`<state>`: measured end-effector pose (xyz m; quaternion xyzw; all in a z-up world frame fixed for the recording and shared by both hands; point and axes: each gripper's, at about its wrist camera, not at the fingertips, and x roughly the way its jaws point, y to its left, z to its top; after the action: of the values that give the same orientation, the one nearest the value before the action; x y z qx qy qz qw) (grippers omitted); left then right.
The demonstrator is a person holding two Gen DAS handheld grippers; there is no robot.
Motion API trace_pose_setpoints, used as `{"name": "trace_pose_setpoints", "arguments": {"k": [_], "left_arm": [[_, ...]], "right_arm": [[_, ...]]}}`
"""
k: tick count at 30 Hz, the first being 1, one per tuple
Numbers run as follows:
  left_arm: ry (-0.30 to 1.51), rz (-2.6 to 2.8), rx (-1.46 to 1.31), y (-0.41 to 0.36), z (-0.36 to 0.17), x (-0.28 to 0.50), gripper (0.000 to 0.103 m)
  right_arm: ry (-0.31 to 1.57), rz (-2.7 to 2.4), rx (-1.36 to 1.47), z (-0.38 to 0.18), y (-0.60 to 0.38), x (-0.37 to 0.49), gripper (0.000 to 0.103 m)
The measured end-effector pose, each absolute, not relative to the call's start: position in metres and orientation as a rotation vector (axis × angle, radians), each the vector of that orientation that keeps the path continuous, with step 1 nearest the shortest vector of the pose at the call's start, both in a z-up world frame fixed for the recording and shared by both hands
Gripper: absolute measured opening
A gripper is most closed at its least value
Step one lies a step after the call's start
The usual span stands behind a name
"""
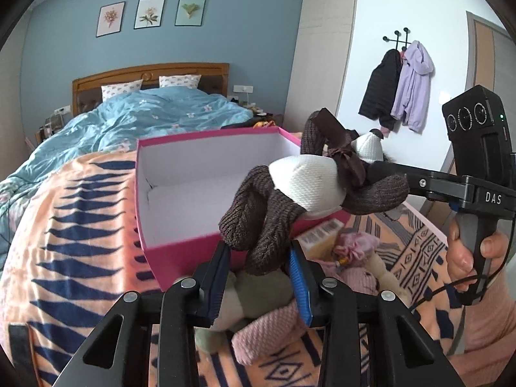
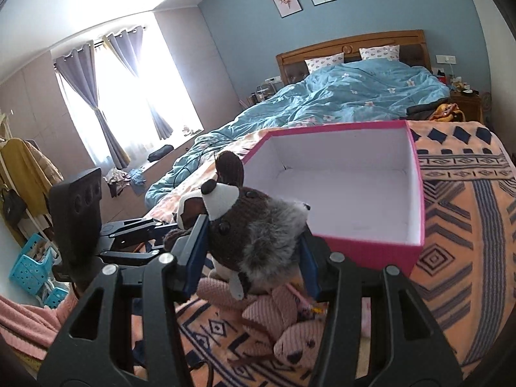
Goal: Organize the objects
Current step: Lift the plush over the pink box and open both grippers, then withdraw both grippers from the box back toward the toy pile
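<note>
Both wrist views close behind open pink cardboard box (image 1: 206,190) (image 2: 348,193), facing headboard; left view from box's left-front, right from right-front; shared: box.

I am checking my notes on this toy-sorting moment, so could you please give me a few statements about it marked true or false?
1. The pink box is empty inside. True.
2. Both grippers hold the brown knitted toy. True: the left gripper grips its legs, the right gripper its head.
3. The brown toy already lies in the box. False: it is held in front of it.
4. A pink knitted toy lies on the blanket. True.
5. The box's lid is on. False: it is open.
</note>
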<state>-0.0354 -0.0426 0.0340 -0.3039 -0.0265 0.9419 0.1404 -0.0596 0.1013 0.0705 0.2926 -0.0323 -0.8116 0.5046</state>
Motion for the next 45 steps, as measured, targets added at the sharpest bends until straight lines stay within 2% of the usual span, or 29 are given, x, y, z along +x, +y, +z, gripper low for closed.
{"name": "trace_pose_setpoints", "arguments": {"k": [6,15,29,35,38,40,41,45], "left_arm": [[-0.049,2.774,-0.886,-0.049,0.044,-0.053,0.036],[-0.001,2.818,-0.975,-0.061,0.037,-0.089,0.029],[0.079,2.833,-1.035,-0.062,0.022,-0.108,0.029],[0.037,2.832,-1.035,-0.065,0.020,-0.108,0.029],[-0.001,2.828,-1.025,-0.069,0.018,-0.105,0.034],[-0.027,2.828,-1.004,-0.071,0.019,-0.101,0.046],[-0.036,2.827,-0.980,-0.072,0.020,-0.097,0.048],[-0.064,2.818,-0.906,-0.069,0.027,-0.084,0.066]], "right_arm": [[-0.085,-1.934,0.717,0.075,0.085,-0.083,0.053],[-0.069,-1.892,0.826,0.060,0.053,-0.124,0.053],[0.102,-1.846,0.984,0.019,0.002,-0.165,0.055],[0.160,-1.935,1.061,0.002,-0.008,-0.178,0.057],[0.147,-1.985,1.039,0.005,-0.001,-0.178,0.058],[0.147,-2.022,1.013,0.010,0.005,-0.173,0.058],[0.132,-2.027,0.999,0.013,0.010,-0.170,0.058],[0.066,-2.055,0.930,0.027,0.035,-0.153,0.063]]}}
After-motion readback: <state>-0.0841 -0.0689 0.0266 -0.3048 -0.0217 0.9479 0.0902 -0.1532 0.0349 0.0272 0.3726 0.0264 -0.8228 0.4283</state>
